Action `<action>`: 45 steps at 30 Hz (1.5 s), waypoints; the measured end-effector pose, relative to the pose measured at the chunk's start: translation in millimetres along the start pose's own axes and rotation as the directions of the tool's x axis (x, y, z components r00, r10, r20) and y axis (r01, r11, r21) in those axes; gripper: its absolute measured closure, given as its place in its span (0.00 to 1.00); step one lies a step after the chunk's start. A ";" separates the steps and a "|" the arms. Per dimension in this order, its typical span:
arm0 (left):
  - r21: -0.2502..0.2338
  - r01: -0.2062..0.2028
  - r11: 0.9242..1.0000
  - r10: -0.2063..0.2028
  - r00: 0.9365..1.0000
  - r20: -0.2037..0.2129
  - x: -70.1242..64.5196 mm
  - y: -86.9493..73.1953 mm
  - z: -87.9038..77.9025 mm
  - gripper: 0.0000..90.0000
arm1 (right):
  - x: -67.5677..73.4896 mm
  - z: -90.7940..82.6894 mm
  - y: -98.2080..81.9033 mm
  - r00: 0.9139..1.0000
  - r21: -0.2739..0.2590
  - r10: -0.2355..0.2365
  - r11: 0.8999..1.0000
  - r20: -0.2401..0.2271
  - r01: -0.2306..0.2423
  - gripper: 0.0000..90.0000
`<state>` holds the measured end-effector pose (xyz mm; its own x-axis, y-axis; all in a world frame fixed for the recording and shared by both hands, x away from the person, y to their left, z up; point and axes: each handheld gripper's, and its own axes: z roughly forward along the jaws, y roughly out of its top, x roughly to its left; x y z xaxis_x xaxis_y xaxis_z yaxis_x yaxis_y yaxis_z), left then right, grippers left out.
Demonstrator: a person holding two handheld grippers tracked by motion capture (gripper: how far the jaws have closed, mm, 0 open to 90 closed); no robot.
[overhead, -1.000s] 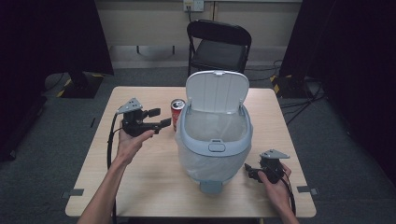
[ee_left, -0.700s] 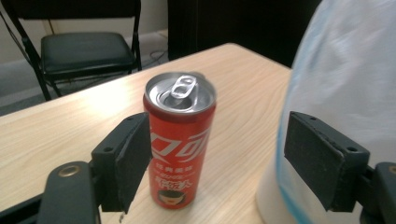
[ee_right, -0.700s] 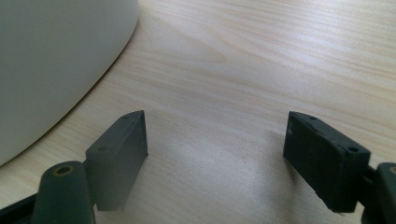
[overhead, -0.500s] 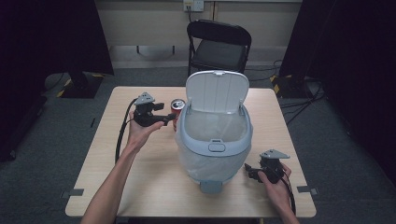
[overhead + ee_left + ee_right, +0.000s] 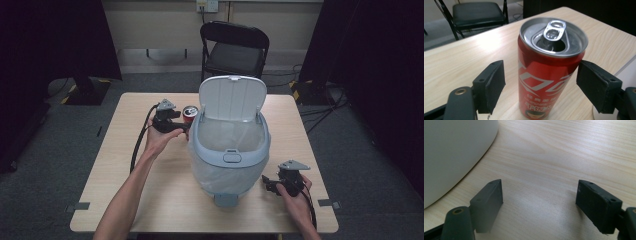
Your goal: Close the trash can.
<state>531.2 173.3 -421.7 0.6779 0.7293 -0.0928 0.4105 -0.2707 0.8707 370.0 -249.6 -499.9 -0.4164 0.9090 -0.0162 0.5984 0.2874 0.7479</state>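
The red can (image 5: 549,67) stands upright on the table (image 5: 125,175), just beside the bin (image 5: 229,150) at its back left, near the hinge of the raised lid (image 5: 232,97). Its top is open, the pull tab lifted. The left gripper (image 5: 186,127) sits at the can on the side away from the bin; its jaws have just been opening and now stand wide, one on each side of the can, with a gap showing between each pad and the red wall, so nothing is clamped. The right gripper (image 5: 266,183) rests low over the table at the bin's front right, close to its base, jaws spread wide with only bare wood between them.
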 end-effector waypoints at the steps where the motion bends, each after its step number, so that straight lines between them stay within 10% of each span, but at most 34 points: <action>1: 0.000 0.007 1.000 -0.007 1.000 0.002 0.8 -0.4 1.4 0.24 | 0.0 0.0 0.0 1.000 0.000 -0.001 1.000 0.000 0.001 0.23; 18: 0.025 -0.043 0.999 0.044 0.999 -0.014 -11.1 -1.6 26.1 0.37 | 0.0 0.0 0.0 1.000 0.000 0.000 1.000 0.000 0.000 0.23; 35: -0.001 -0.059 0.998 0.059 0.998 -0.018 -18.0 -12.0 -40.3 0.38 | 0.0 0.0 0.0 1.000 0.000 0.000 1.000 0.000 0.000 0.23; 45: 0.077 -0.088 0.993 0.090 0.996 -0.024 -39.1 -41.0 -74.1 0.38 | 0.0 0.0 0.0 1.000 0.000 0.000 1.000 0.000 0.000 0.23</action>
<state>442.7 202.5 -418.0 0.6976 0.7165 -0.0025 0.3952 -0.3818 0.8355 370.0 -249.6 -499.9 -0.4164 0.9090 -0.0157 0.5984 0.2870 0.7481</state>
